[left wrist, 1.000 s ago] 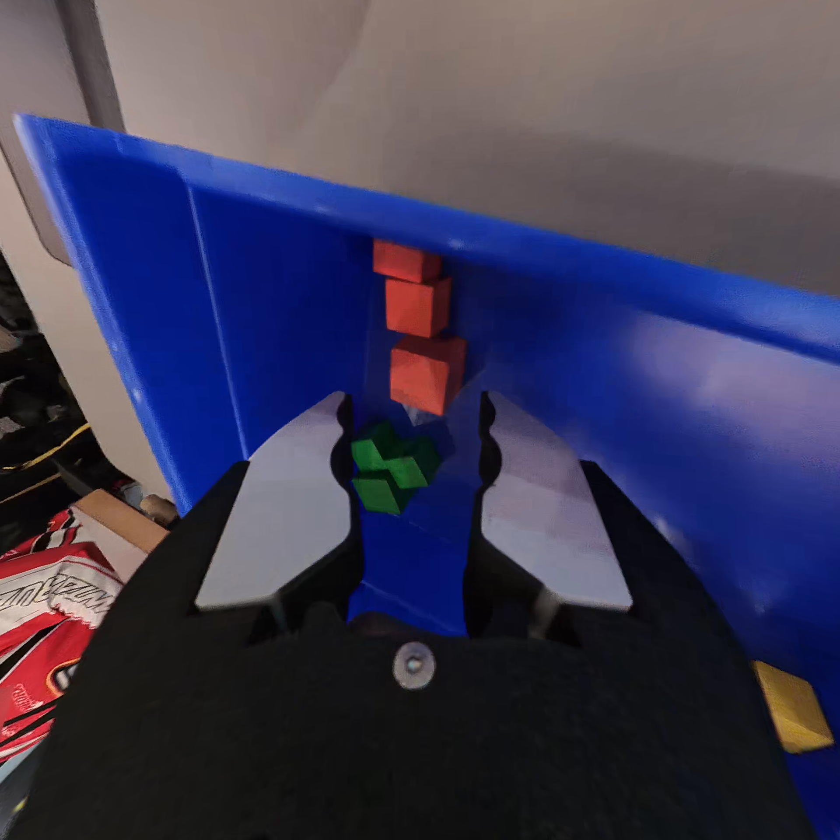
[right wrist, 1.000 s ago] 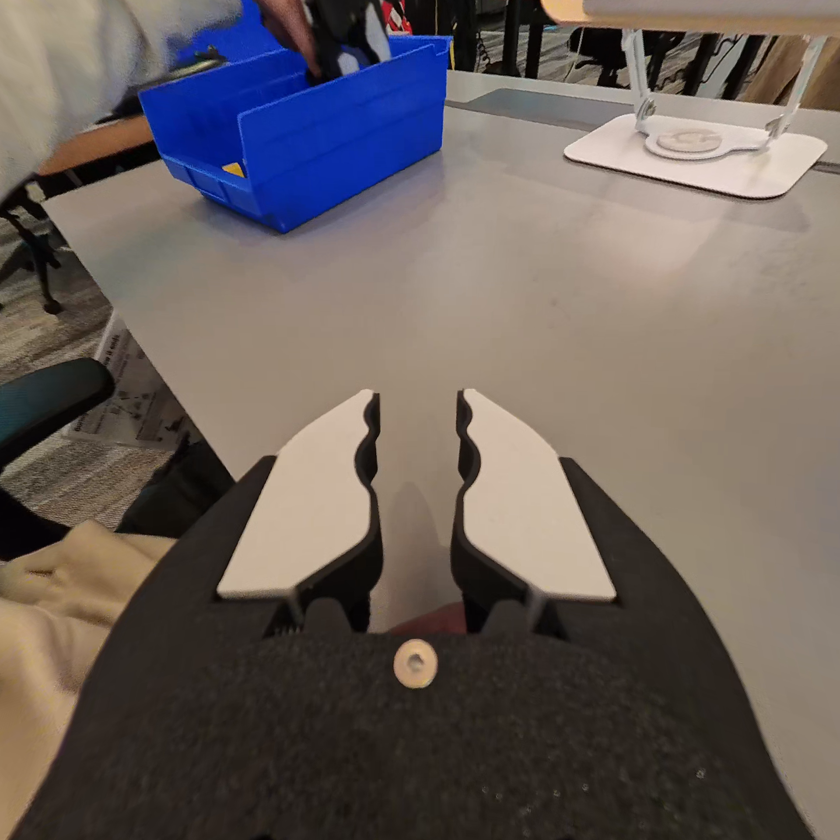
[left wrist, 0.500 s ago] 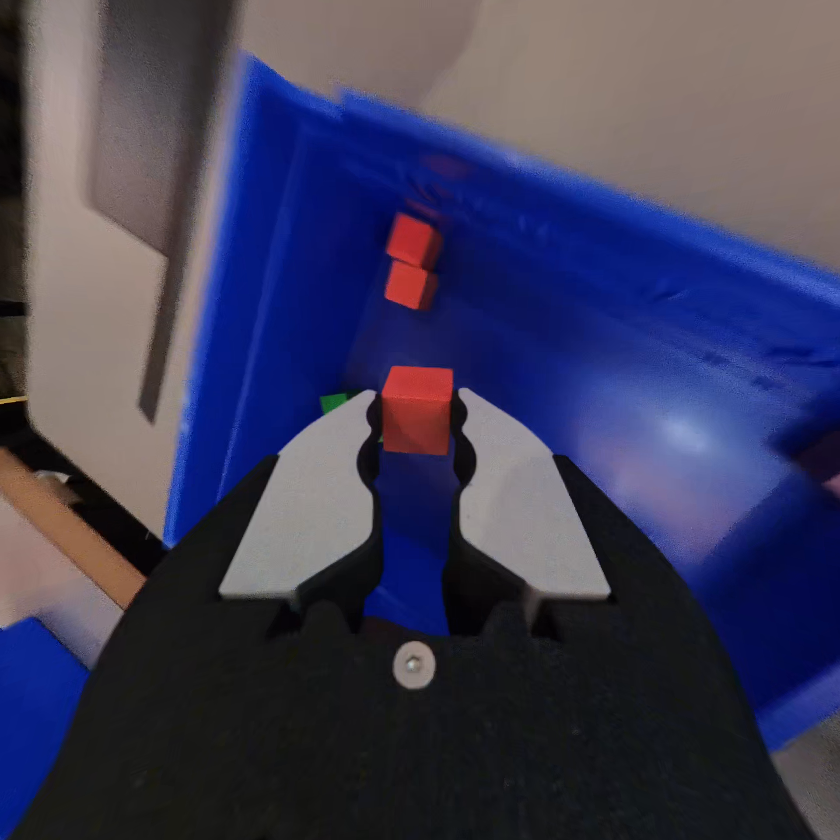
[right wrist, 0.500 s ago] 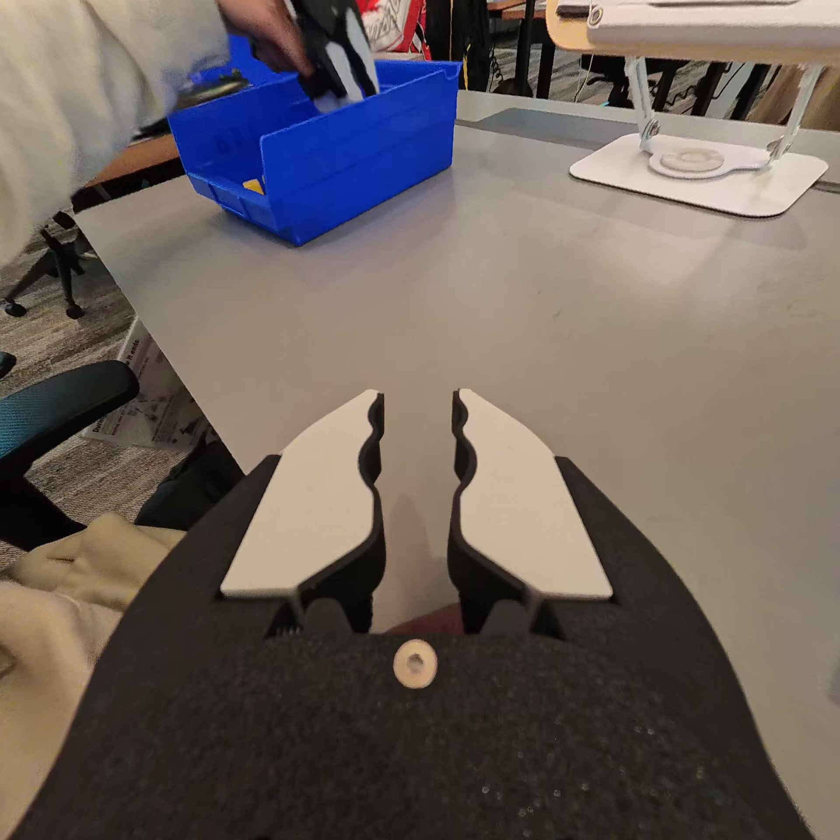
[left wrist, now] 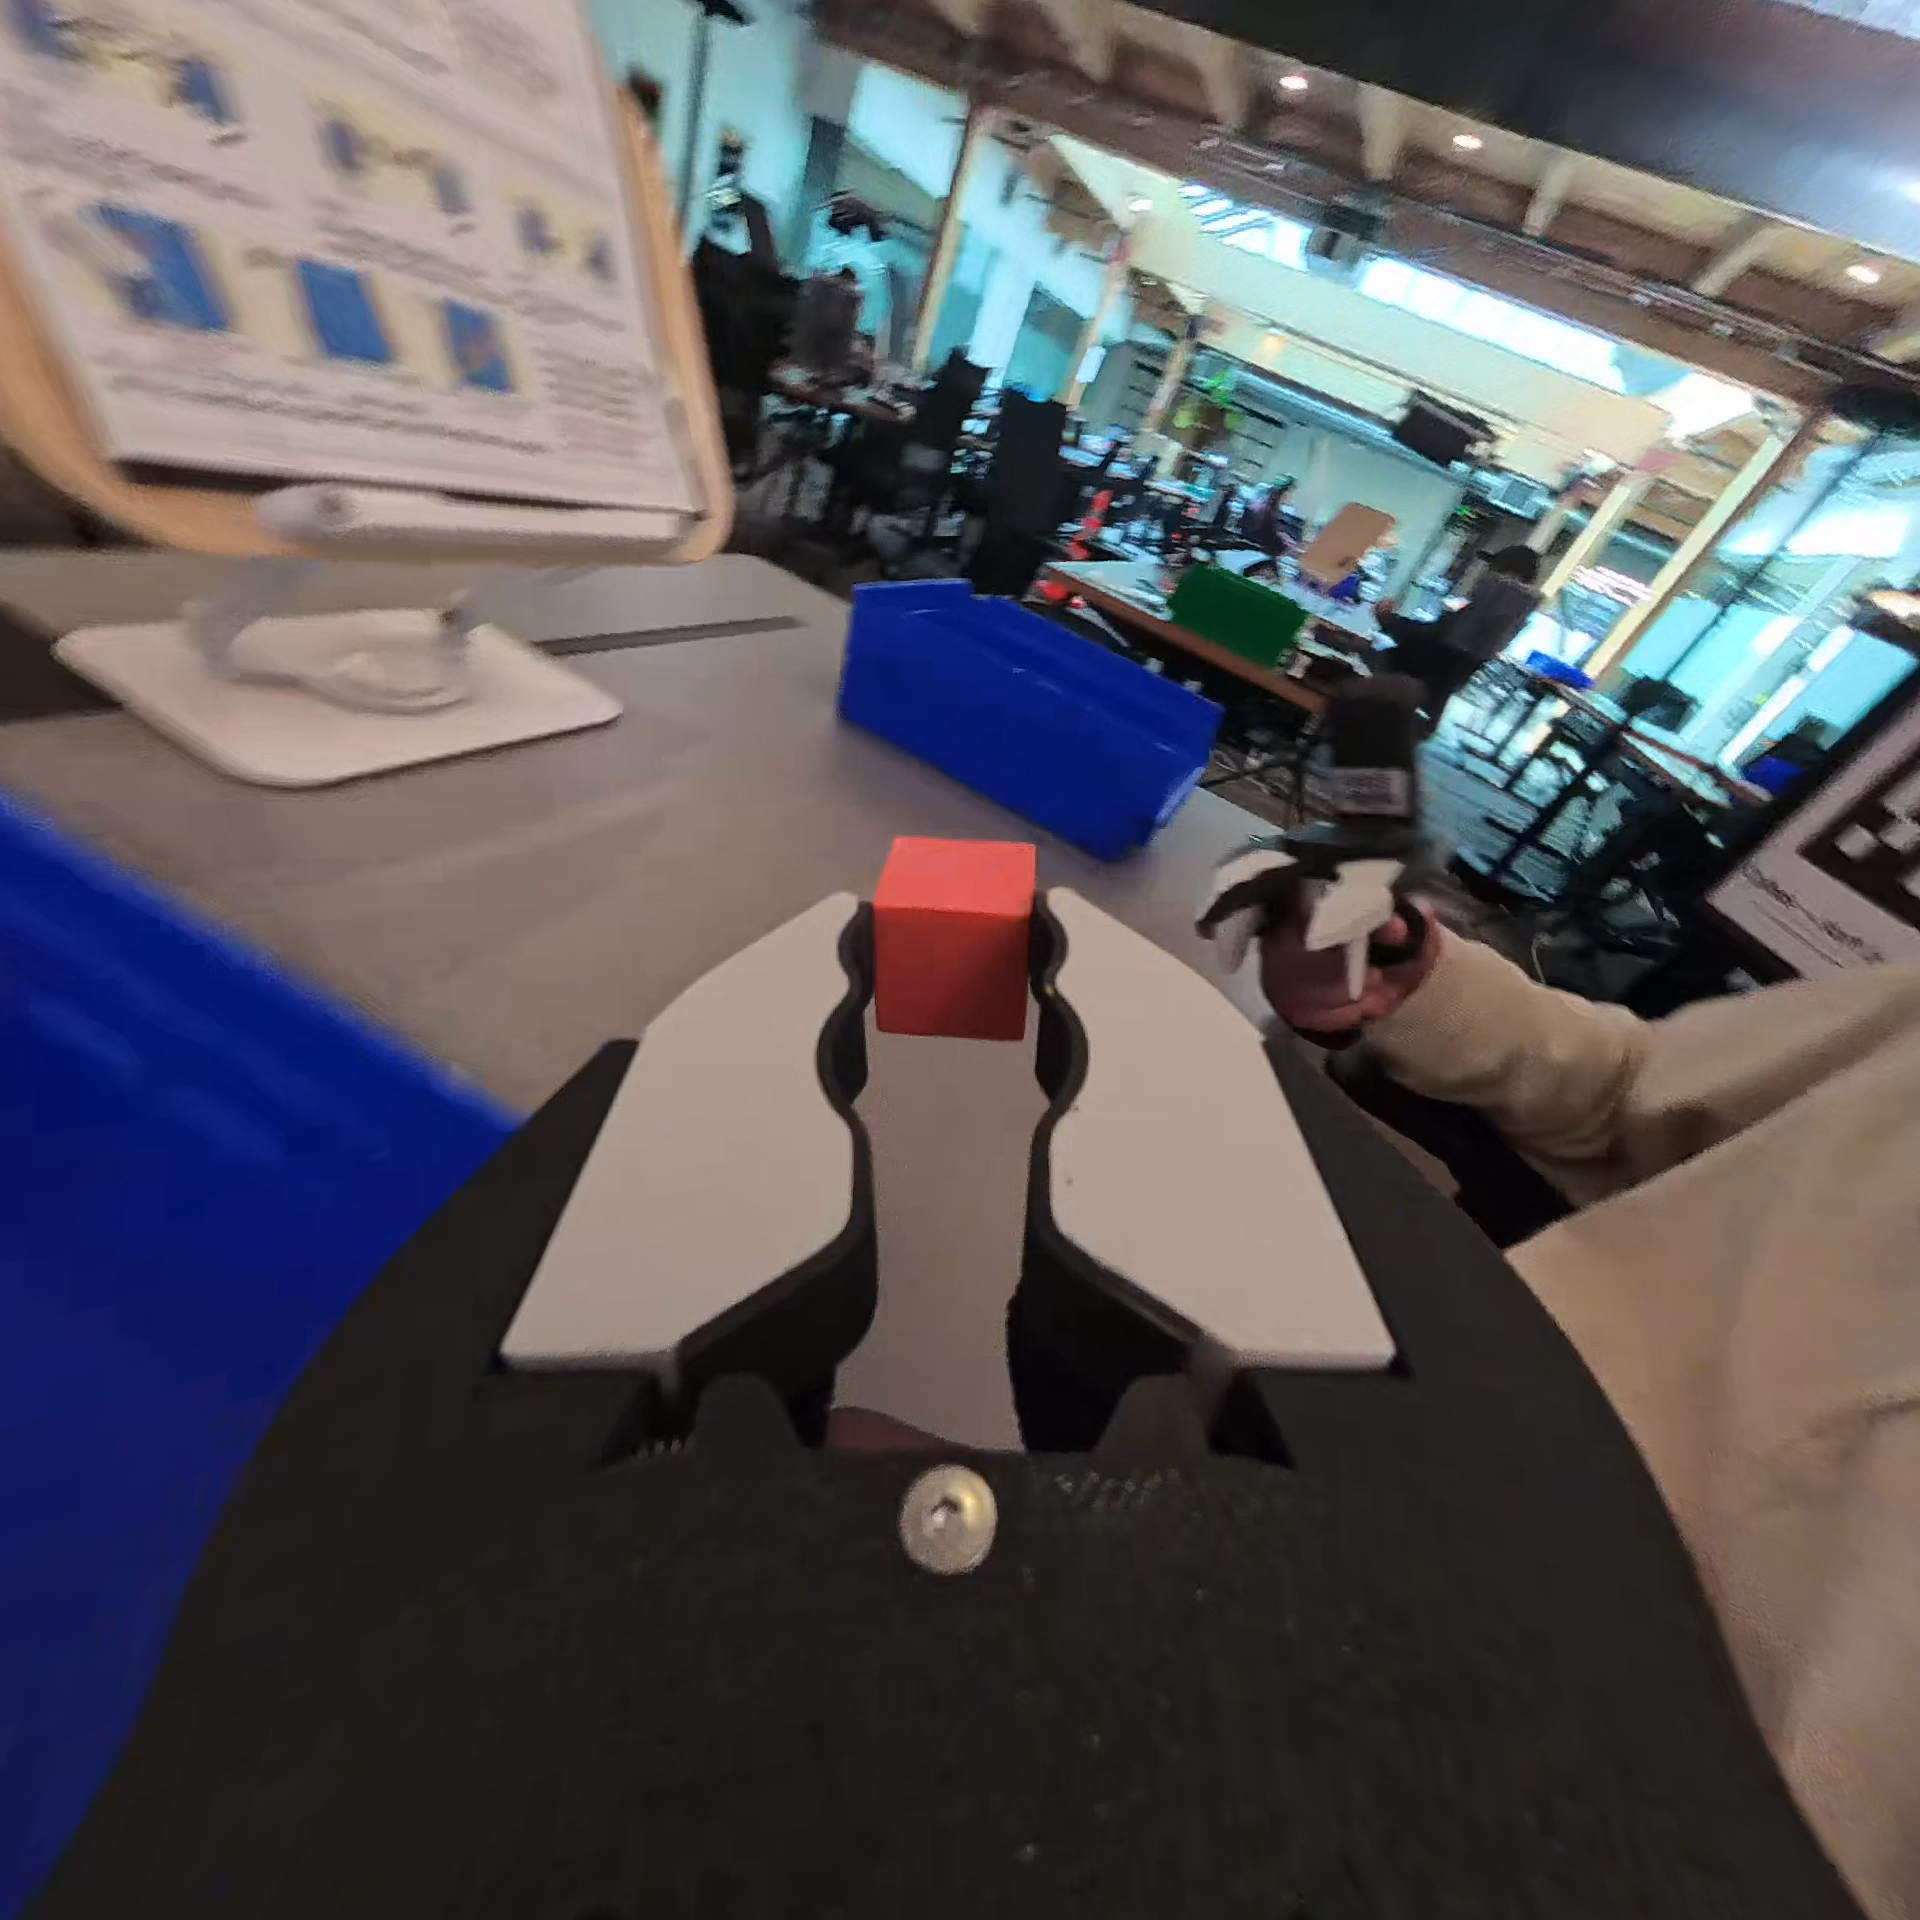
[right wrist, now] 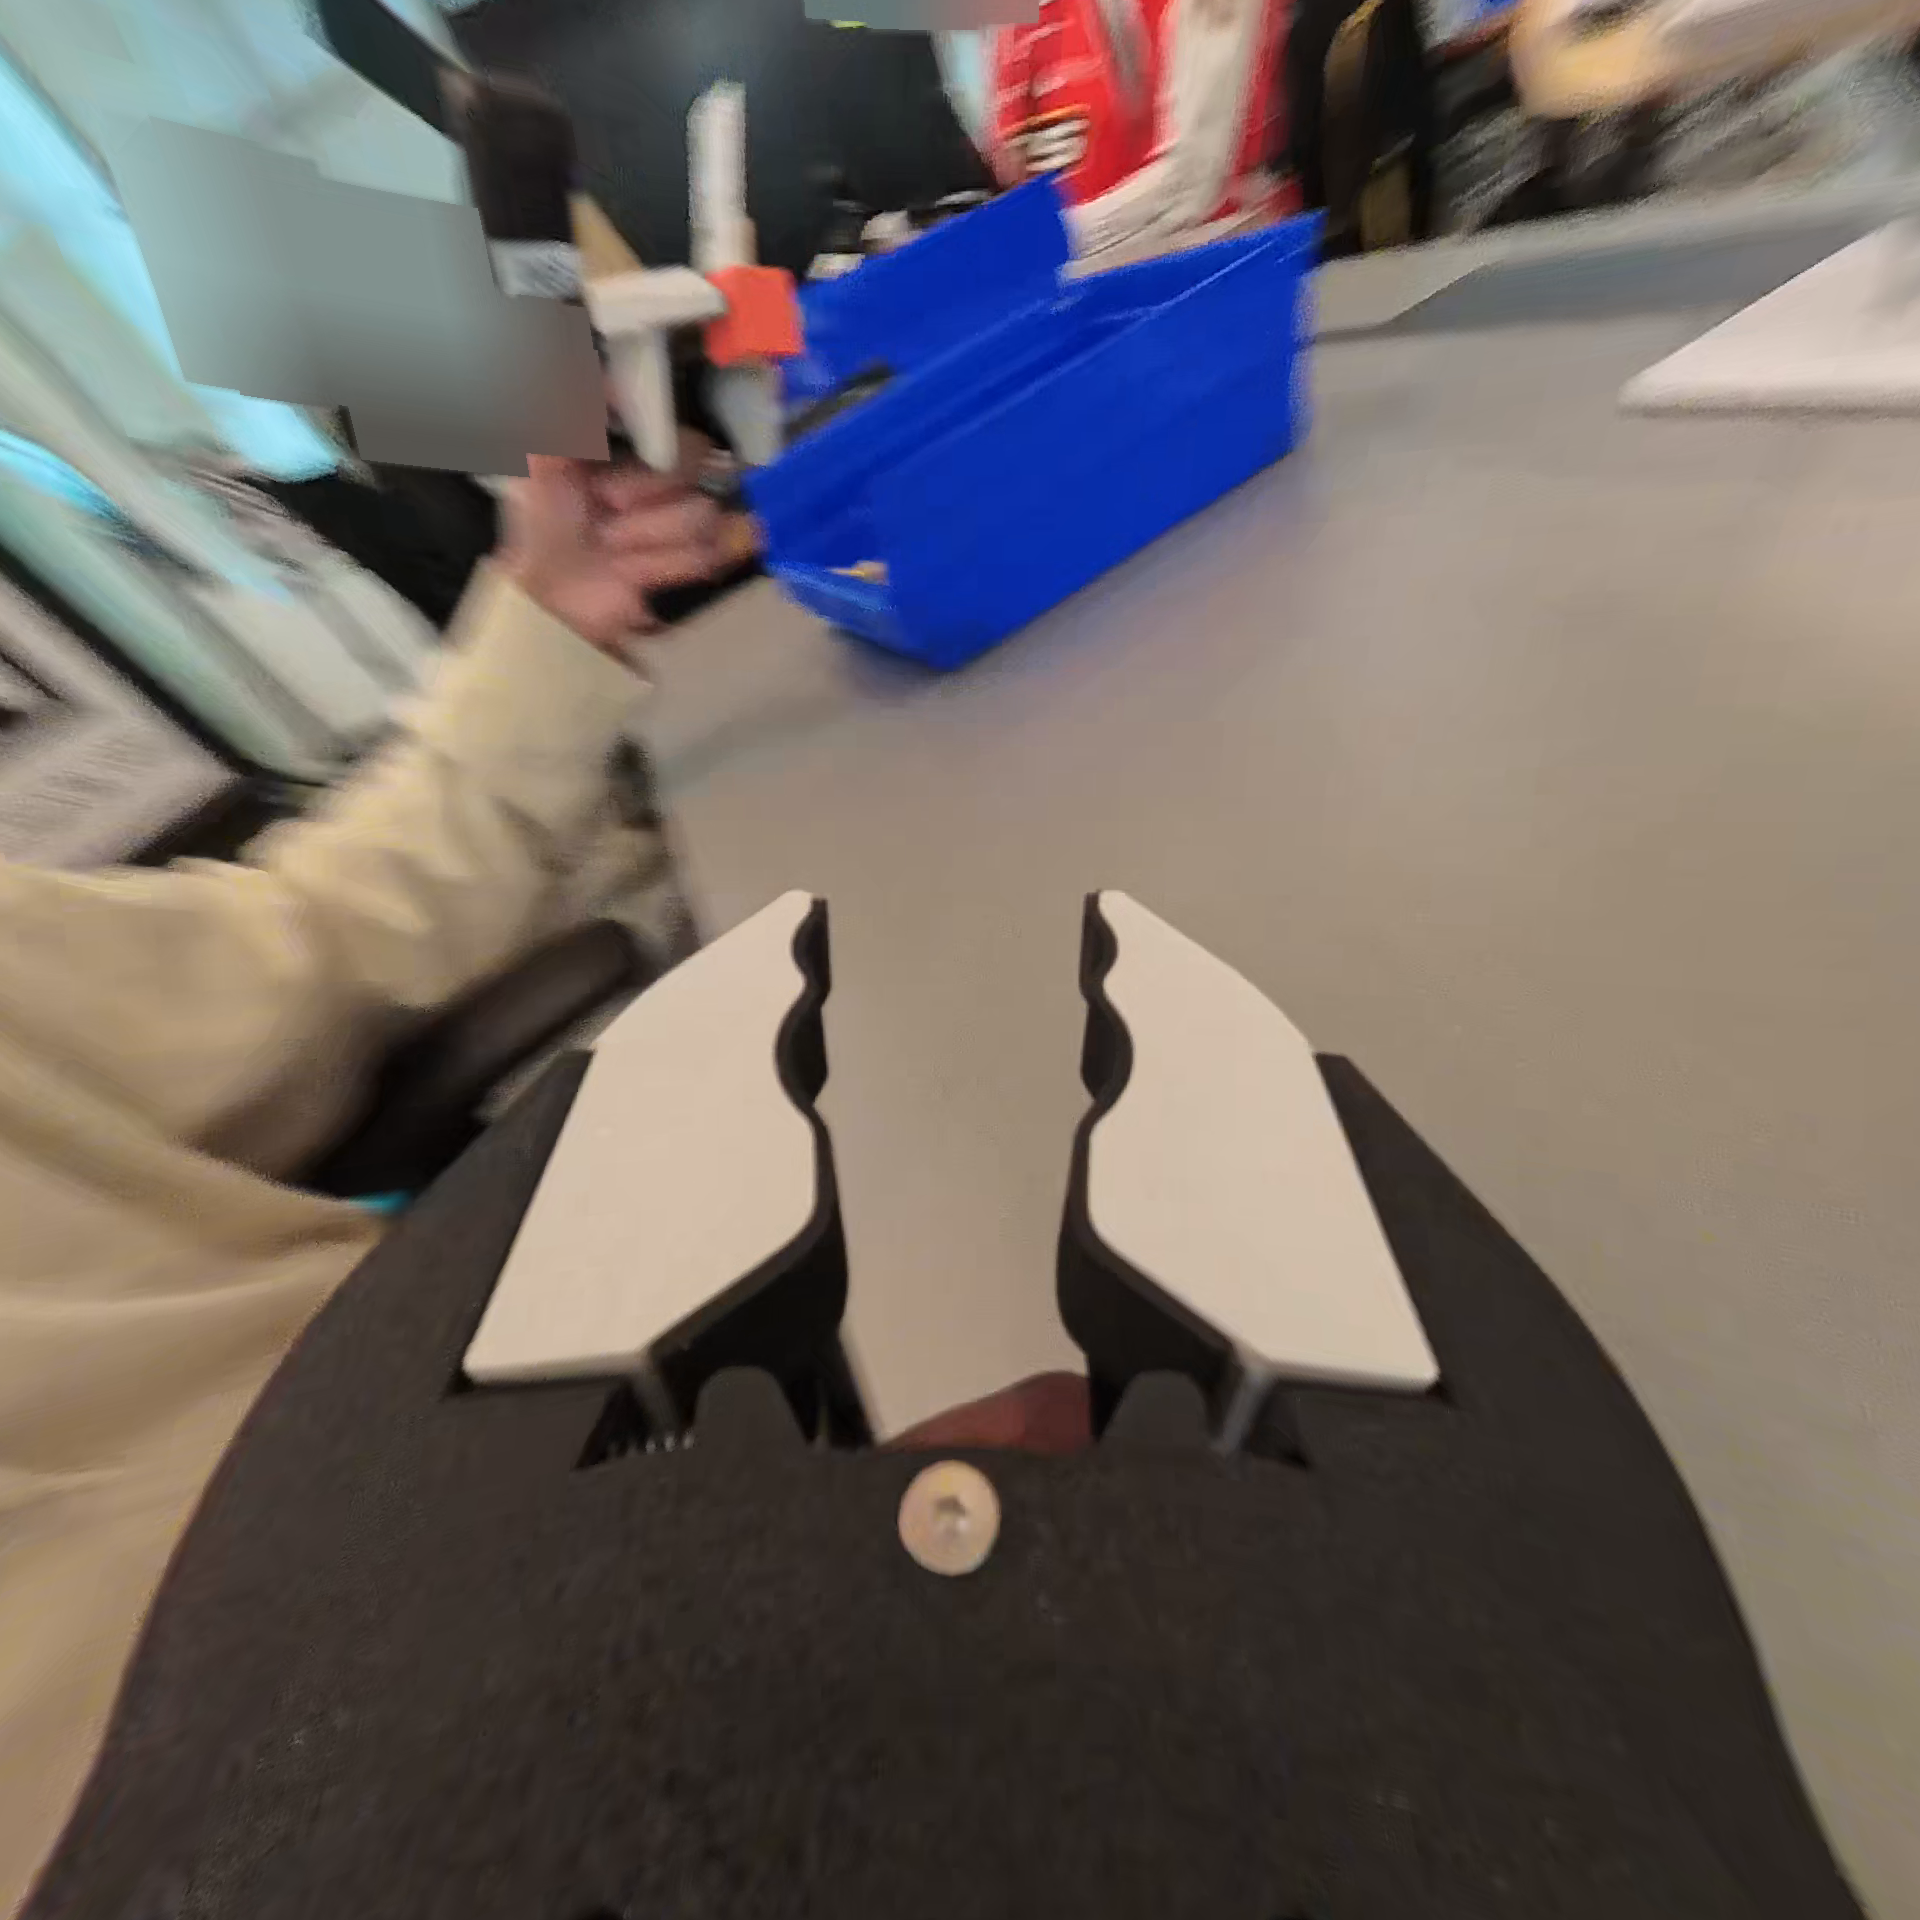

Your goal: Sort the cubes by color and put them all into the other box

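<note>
- We held the red cube (left wrist: 953, 966) between the tips of the left gripper (left wrist: 951, 961), jaws closed onto its two side faces, so it sat clear of the table (left wrist: 540, 862) and free to carry.
- The cube was up in the air, near the box (right wrist: 1039, 457) at our left, as the right wrist view showed it (right wrist: 756, 312). The grip at the very tips left most of the cube proud of the fingers, which we judge would make setting it down easier.
- The left gripper pointed toward the far box (left wrist: 1023, 717) across the table; we took that as the other box and the cube's goal.
- The right gripper (right wrist: 954, 935) held nothing. Its jaws stood partly apart over bare table, well away from both boxes, apparently kept out of the left one's path.
- The cube looked a plain, matte orange-red, with sharp edges and flat faces. It sat square in the jaws, its top face level and lighter than the front.
- A yellow piece (right wrist: 862, 569) showed low in the near box, so sorting seemed unfinished.
- A stand (left wrist: 343, 686) with a board stood beyond on the table.
</note>
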{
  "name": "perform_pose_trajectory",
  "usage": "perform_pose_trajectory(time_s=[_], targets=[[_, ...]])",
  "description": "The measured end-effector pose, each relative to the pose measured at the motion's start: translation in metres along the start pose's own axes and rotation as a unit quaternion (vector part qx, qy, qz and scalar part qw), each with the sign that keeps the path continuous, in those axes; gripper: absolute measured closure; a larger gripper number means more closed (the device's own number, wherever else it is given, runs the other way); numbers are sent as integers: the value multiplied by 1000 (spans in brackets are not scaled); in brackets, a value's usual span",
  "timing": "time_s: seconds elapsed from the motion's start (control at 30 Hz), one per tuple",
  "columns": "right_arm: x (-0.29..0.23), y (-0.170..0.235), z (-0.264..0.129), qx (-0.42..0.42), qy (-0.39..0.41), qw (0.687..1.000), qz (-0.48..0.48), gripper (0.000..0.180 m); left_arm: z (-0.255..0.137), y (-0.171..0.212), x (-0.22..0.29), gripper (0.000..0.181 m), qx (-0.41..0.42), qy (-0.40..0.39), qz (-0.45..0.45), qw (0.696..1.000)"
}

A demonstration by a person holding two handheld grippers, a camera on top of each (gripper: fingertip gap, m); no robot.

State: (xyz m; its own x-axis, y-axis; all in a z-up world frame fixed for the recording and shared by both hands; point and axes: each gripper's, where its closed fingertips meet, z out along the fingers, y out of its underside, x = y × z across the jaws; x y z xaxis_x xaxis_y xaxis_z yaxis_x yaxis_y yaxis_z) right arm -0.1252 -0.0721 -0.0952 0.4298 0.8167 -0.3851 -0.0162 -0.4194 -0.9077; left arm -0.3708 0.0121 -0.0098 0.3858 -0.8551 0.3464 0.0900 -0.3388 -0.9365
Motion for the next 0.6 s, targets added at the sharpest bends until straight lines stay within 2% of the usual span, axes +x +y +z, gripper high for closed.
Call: perform_pose_trajectory(time_s=[0.1, 0.17, 0.3, 0.4, 0.43, 0.5, 0.57, 0.6], targets=[[-29, -22, 25, 2, -155, 973, 170, 131, 38, 15, 57, 153, -26, 60, 95, 993], [-38, -38, 41, 4, -213, 943, 254, 130, 67, 36, 86, 153, -73, 77, 173, 979], [-39, -55, 72, -2, -245, 906, 345, 123, 114, 65, 113, 153, -137, 78, 290, 944], [-40, -50, 81, -19, -259, 890, 374, 120, 134, 70, 116, 153, -154, 83, 314, 933], [-41, -51, 81, -17, -275, 882, 383, 125, 140, 72, 115, 153, -157, 83, 317, 932], [-40, -53, 76, -7, -297, 870, 393, 150, 150, 78, 108, 152, -167, 76, 328, 927], [-27, -51, 74, 7, -268, 887, 375, 151, 155, 85, 101, 151, -176, 60, 330, 926], [-22, -51, 69, 18, -263, 892, 368, 151, 155, 87, 99, 141, -175, 50, 321, 929]])
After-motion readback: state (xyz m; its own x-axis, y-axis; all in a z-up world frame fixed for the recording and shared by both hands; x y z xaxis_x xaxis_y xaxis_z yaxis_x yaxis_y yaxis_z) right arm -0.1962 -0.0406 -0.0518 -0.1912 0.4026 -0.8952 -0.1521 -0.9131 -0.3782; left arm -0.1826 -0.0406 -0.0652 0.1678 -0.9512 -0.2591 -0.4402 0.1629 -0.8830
